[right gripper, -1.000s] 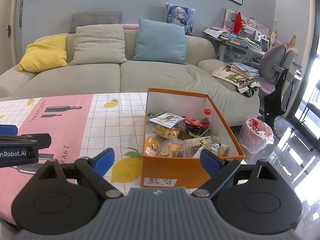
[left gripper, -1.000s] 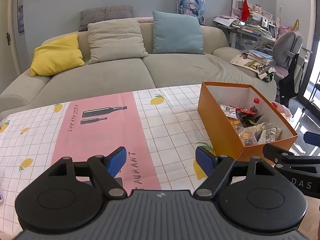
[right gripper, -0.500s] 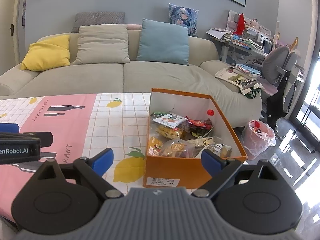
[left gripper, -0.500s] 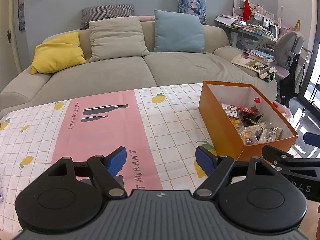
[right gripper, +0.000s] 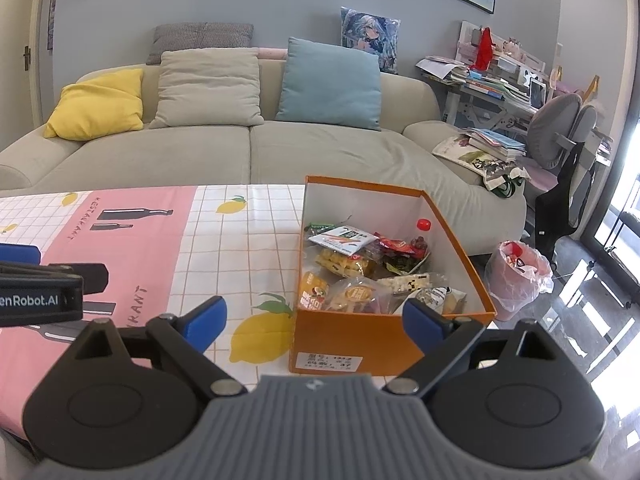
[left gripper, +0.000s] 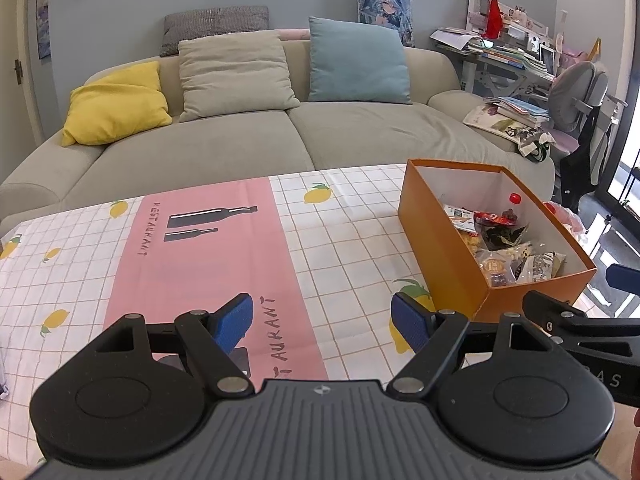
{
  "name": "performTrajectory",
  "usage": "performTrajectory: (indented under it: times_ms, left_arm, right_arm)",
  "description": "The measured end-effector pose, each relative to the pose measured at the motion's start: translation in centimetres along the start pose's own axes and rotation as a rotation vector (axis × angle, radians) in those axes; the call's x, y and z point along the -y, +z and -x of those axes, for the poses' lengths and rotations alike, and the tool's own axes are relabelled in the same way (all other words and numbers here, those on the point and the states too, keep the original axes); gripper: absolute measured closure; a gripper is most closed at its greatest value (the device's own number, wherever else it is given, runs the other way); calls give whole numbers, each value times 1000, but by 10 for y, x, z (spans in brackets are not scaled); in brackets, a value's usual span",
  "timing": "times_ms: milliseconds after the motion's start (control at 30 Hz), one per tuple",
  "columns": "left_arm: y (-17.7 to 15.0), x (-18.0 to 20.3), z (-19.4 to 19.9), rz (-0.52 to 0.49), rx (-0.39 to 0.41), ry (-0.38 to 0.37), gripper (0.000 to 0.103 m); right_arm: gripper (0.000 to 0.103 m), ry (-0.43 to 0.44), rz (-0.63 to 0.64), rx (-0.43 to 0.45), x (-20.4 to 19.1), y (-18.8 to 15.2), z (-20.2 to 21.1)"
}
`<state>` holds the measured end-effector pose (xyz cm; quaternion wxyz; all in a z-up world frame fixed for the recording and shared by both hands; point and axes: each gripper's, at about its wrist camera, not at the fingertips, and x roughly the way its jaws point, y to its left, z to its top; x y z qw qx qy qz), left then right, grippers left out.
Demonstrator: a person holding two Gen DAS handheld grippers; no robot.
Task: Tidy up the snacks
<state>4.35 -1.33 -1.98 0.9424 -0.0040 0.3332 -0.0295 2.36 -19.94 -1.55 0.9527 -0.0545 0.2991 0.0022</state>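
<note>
An orange cardboard box (right gripper: 340, 350) stands on the table's right side, filled with several snack packets (right gripper: 344, 240) and a red-capped bottle (right gripper: 423, 225). It also shows in the left wrist view (left gripper: 436, 236). My right gripper (right gripper: 314, 320) is open and empty, held just in front of the box's near wall. My left gripper (left gripper: 322, 320) is open and empty over the tablecloth, to the left of the box. Each gripper shows at the edge of the other's view.
The table carries a checked lemon tablecloth with a pink stripe (left gripper: 208, 248). A beige sofa (left gripper: 248, 148) with cushions stands behind it. A pink-lined waste bin (right gripper: 518, 276) sits on the floor right of the table. A cluttered desk and chair (right gripper: 560, 128) stand further right.
Both grippers have pulled back and risen slightly, so the box looks a little farther and lower. Both stay open and empty.
</note>
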Motion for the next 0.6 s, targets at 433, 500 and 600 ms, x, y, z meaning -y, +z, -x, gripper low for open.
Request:
performTrajectory:
  times_ms: [433,500,600]
  left_arm:
    - [-1,-1,-1,1,-10,7,11]
    - [-1,-1,0,3,-11,9,11]
    - [0,-1,0,9,-10,12,11]
  right_arm:
    - [10,8,4,-3,-2,-2,0]
    - [10,8,5,-5,-2,-2,0]
    - [10,9,6,-6,-3,-2,-1]
